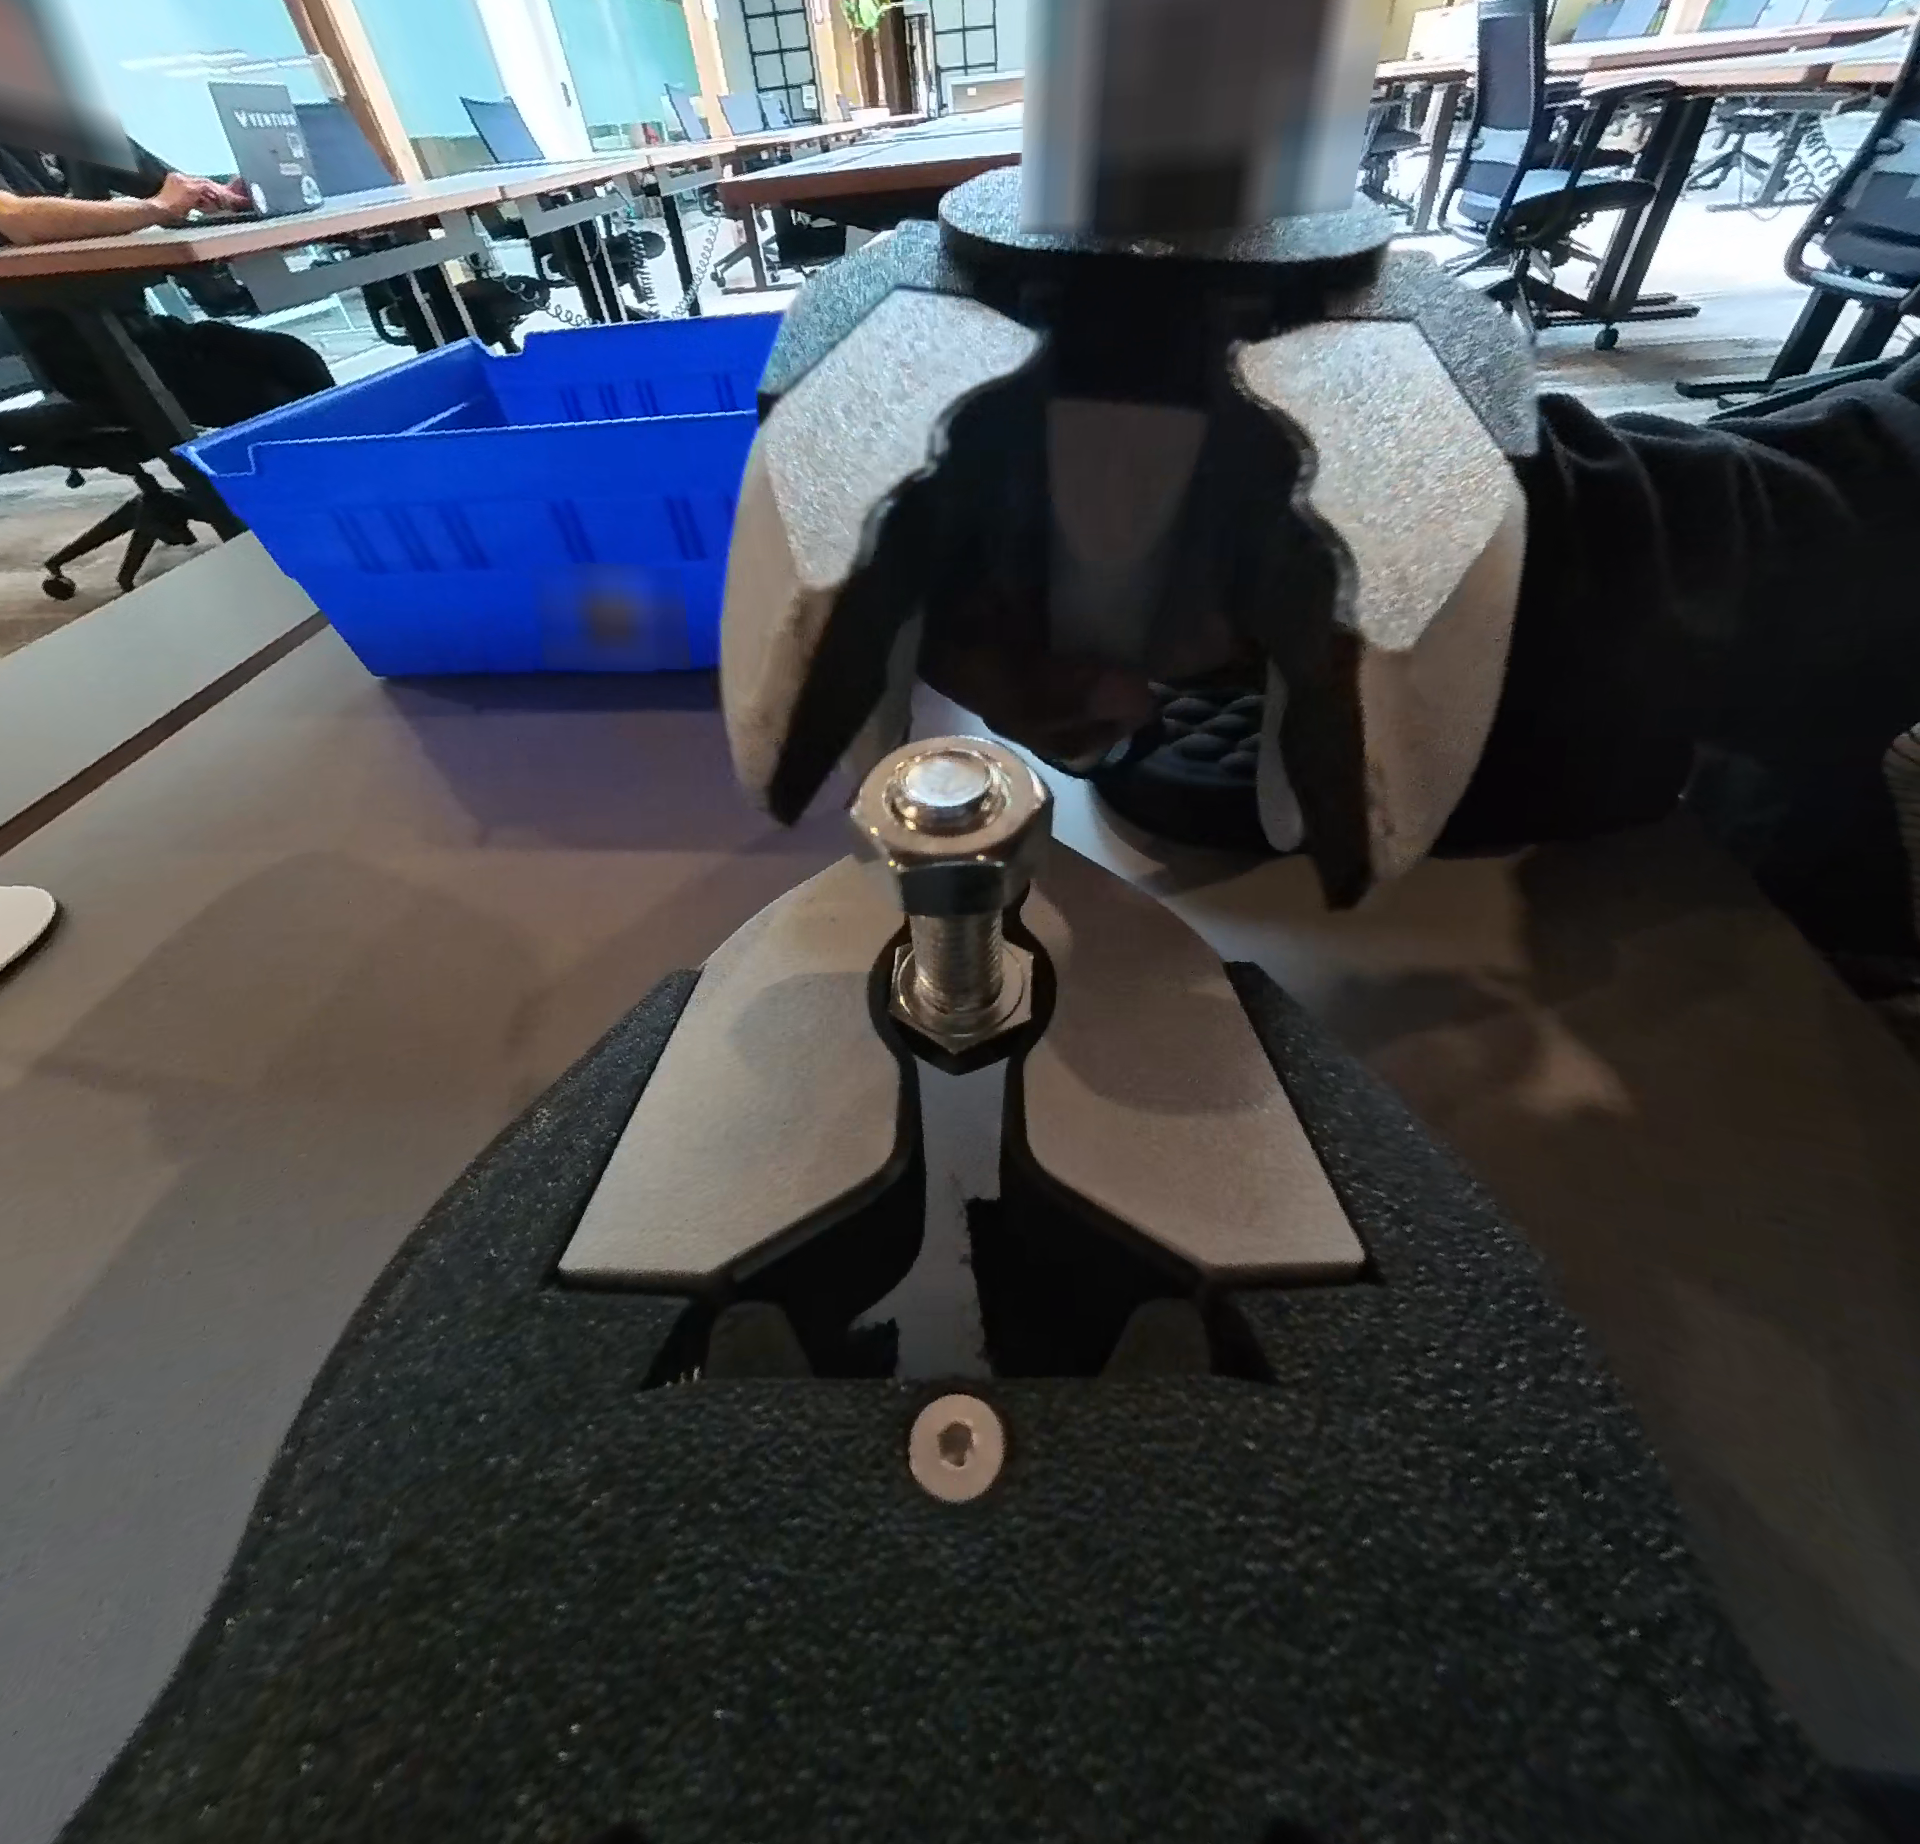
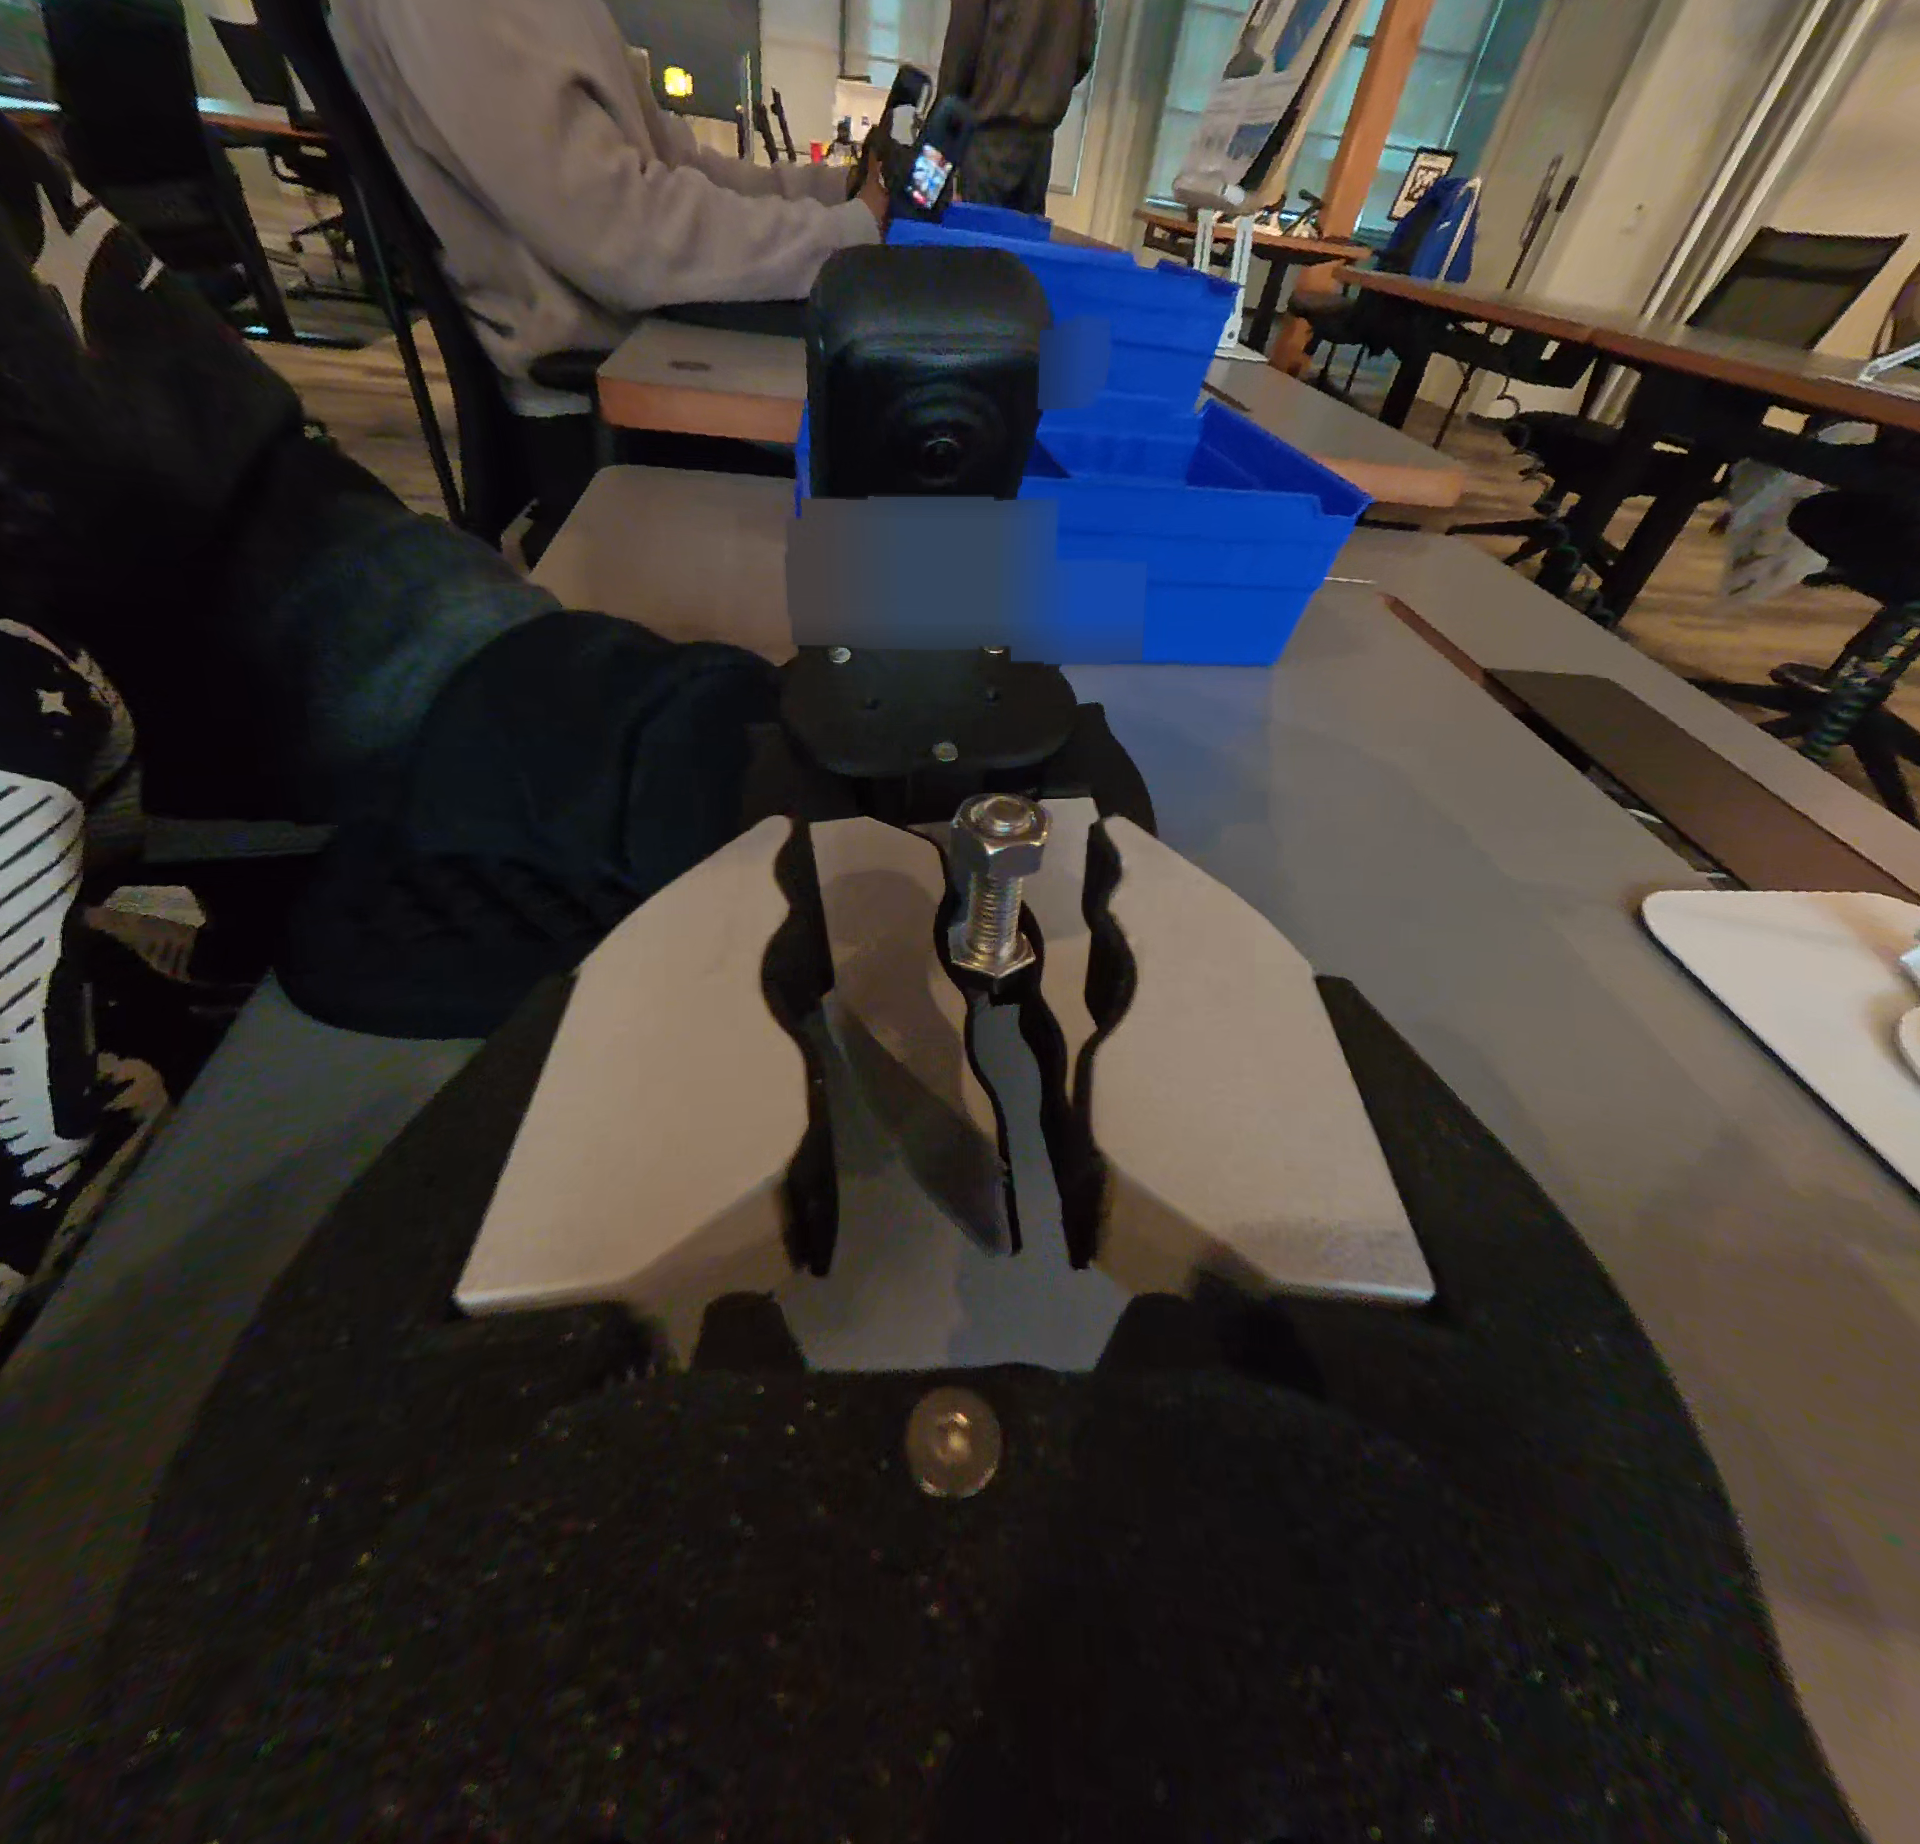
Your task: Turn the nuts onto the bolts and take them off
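Left wrist view, left to right. A white pad [image 1: 16,927] lies on the grey table [image 1: 312,963], far left of the left claw [image 1: 961,1005]. A blue bin [image 1: 488,537] stands on the table ahead and to the left of the claw. The left claw is narrow, its fingers [image 1: 769,1098] closed on the hex head at the foot of the bolt [image 1: 954,968], which stands upright between the fingertips. The nut [image 1: 948,828] sits at the top of the thread, well clear of the head, with the bolt end showing through it. The right claw [image 1: 1060,849] faces in from ahead and points down; its jaws are spread wide. Its near-side fingertip [image 1: 790,755] is just beside the nut, and whether it touches cannot be told. A black sleeve [image 1: 1683,631] runs off to the right behind it.

Right wrist view, left to right. The black sleeve [image 2: 499,776] reaches in from the left to the left claw [image 2: 987,963], which lies ahead and carries a black camera [image 2: 925,371]. The right claw [image 2: 951,901] is wide open, fingers [image 2: 665,1088] apart on either side of the bolt [image 2: 989,916] and clear of it. The bolt is upright between them, right of centre, its head gripped by the left claw below. The nut [image 2: 1000,830] is at the top. Blue bins [image 2: 1195,537] stand ahead and right. The white pad [image 2: 1787,1005] is far right on the table [image 2: 1403,859].
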`<state>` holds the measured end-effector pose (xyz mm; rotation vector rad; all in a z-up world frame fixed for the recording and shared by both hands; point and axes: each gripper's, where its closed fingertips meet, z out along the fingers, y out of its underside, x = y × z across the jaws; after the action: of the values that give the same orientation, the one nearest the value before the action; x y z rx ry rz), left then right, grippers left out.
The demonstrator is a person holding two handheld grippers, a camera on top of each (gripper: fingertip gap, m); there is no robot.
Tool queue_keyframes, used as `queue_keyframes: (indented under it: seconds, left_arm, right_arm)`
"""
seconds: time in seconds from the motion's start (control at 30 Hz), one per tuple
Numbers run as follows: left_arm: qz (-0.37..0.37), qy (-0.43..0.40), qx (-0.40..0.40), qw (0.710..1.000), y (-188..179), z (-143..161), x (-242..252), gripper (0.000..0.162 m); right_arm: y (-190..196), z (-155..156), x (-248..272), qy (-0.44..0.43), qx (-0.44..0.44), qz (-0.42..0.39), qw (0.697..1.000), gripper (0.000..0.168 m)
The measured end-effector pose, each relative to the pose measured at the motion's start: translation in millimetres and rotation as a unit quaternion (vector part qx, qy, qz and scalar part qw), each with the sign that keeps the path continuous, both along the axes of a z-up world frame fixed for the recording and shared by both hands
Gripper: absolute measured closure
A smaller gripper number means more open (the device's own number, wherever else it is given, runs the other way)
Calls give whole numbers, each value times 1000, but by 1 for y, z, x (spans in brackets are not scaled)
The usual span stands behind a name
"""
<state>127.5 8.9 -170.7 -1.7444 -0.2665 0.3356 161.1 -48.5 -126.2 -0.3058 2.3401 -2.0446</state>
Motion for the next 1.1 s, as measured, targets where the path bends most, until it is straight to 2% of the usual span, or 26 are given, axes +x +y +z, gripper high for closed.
queue_keyframes:
  seconds: [0.1, 0.13, 0.17, 0.2, 0.3, 0.37, 0.5, 0.6, 0.7, 0.77, 0.83, 1.0, 1.1]
  left_arm:
    - [2, 0, 2, 1000, -1, 1, 0, 154]
    - [2, 0, 2, 1000, -1, 1, 0, 155]
    - [3, -1, 2, 1000, -1, 1, 0, 154]
    - [4, -3, 3, 1000, -1, 1, 0, 155]
    - [2, -2, 2, 1000, -1, 1, 0, 154]
    - [1, -2, 0, 1000, 0, 0, 1, 154]
    - [-5, -2, -1, 1000, 1, 0, 3, 154]
    - [-4, -2, -1, 1000, 1, 0, 3, 151]
    - [-2, -4, 4, 1000, 0, 1, 2, 154]
    - [0, -5, 4, 1000, -1, 1, 2, 154]
    - [-1, -4, 3, 1000, 0, 1, 2, 154]
    - [-3, -4, 2, 1000, 0, 1, 3, 154]
    - [-4, -3, 1, 1000, 0, 1, 3, 154]
  right_arm:
    - [3, -1, -3, 6, 6, -9, 1000, 137]
    - [6, -1, -5, 9, 4, -14, 1000, 147]
    - [10, 1, -4, 10, -2, -7, 1000, 165]
    - [13, 6, -1, 3, -19, 5, 1000, 168]
    - [13, 12, -6, -5, -34, -7, 999, 165]
    - [9, 9, -10, -2, -26, -21, 999, 142]
    - [1, -5, -5, -14, 14, -10, 1000, 117]
    - [-1, -6, 0, -1, 16, 1, 1000, 120]
    - [6, -4, -4, 2, 14, -8, 1000, 142]
    - [14, 1, 0, -5, -5, 11, 1000, 168]
    - [16, 9, -1, -19, -29, 14, 999, 168]
    - [6, 2, -9, -10, -9, -15, 1000, 127]
    - [2, -1, -6, -4, -1, -12, 1000, 120]
